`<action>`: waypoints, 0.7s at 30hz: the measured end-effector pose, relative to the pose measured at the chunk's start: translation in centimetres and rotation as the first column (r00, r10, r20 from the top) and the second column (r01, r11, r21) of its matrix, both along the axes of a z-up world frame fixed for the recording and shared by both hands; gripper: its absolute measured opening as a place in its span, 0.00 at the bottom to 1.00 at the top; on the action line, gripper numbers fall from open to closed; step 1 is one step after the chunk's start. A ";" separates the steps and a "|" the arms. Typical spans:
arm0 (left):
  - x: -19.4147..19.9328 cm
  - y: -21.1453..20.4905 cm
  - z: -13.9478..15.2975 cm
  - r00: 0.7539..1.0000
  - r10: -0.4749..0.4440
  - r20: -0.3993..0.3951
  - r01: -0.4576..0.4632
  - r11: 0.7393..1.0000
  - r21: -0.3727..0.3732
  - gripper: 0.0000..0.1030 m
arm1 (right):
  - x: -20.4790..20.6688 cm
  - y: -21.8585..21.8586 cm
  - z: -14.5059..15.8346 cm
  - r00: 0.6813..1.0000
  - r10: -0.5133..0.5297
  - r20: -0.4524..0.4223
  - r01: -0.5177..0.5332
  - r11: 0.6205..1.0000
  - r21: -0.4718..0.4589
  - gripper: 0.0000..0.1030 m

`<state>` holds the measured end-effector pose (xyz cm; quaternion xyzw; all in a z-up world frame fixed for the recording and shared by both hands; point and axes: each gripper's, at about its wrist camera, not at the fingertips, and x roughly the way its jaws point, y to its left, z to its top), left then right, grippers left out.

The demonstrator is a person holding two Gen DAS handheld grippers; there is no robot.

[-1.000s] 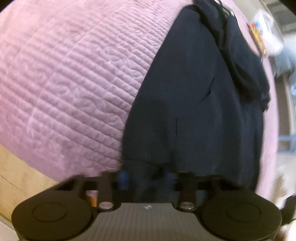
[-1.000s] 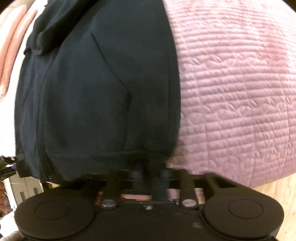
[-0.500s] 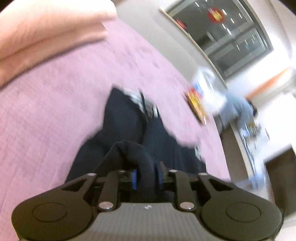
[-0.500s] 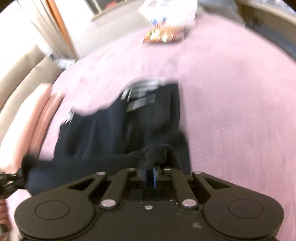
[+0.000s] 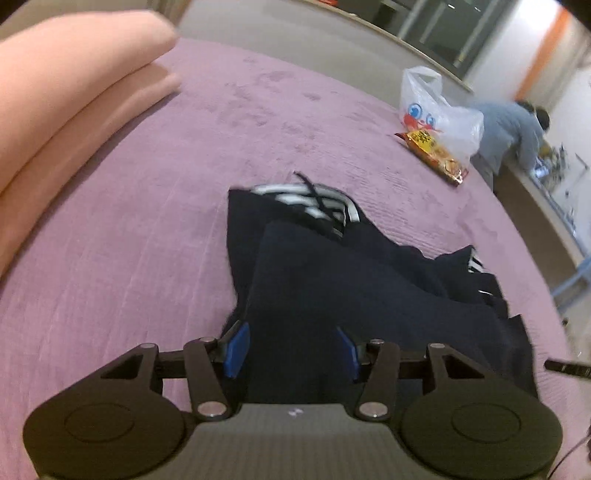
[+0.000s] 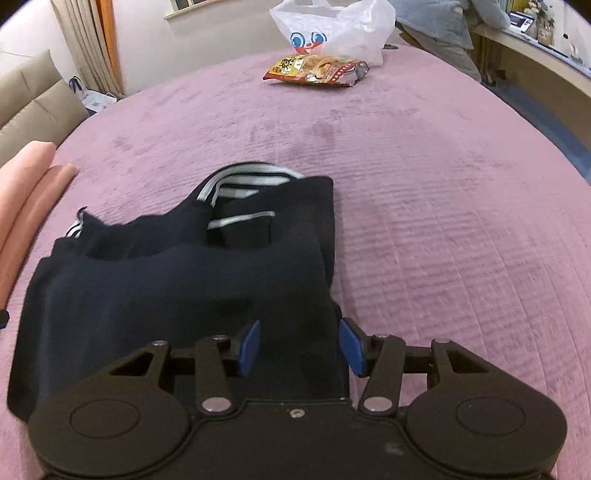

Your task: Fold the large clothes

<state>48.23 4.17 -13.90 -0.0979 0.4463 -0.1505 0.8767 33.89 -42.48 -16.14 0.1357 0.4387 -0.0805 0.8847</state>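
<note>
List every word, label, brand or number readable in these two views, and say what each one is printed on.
No text reads clearly in either view.
Snack packet: yellow panel with large characters, too blurred to read.
White plastic bag: a cartoon face with blue eyes and red mouth, no legible words.
Dark garment: white stripes only, no lettering visible.
Left hand-held gripper: a small white mark on its body, too small to read.

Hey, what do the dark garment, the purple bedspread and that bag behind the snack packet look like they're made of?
Dark garment: soft navy knit, probably cotton jersey or fleece; matte, drapes in folds, striped ribbed trim.
Purple bedspread: quilted textile, looks velvety; stitched ridges and brushed patches show.
Bag: thin plastic film; white, translucent, crinkled, glossy, with a printed face.
</note>
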 end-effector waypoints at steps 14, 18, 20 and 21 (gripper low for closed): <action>9.4 -1.3 -4.1 0.989 -0.115 -0.096 0.109 0.992 -0.062 0.53 | 4.7 -0.8 -0.9 0.994 -0.106 -0.013 0.106 0.994 -0.005 0.68; 9.5 -1.0 -5.1 0.987 -0.111 -0.117 0.096 0.988 -0.124 0.53 | 5.3 -1.2 -1.7 0.995 -0.094 -0.024 0.094 0.996 0.002 0.71; 9.6 -0.9 -5.3 0.987 -0.099 -0.123 0.082 0.987 -0.138 0.53 | 6.0 -1.4 -2.2 0.996 -0.087 -0.020 0.087 0.996 0.011 0.71; 9.7 -0.9 -5.3 0.988 -0.095 -0.126 0.077 0.987 -0.140 0.53 | 6.5 -1.5 -2.4 0.996 -0.084 -0.018 0.085 0.996 0.017 0.71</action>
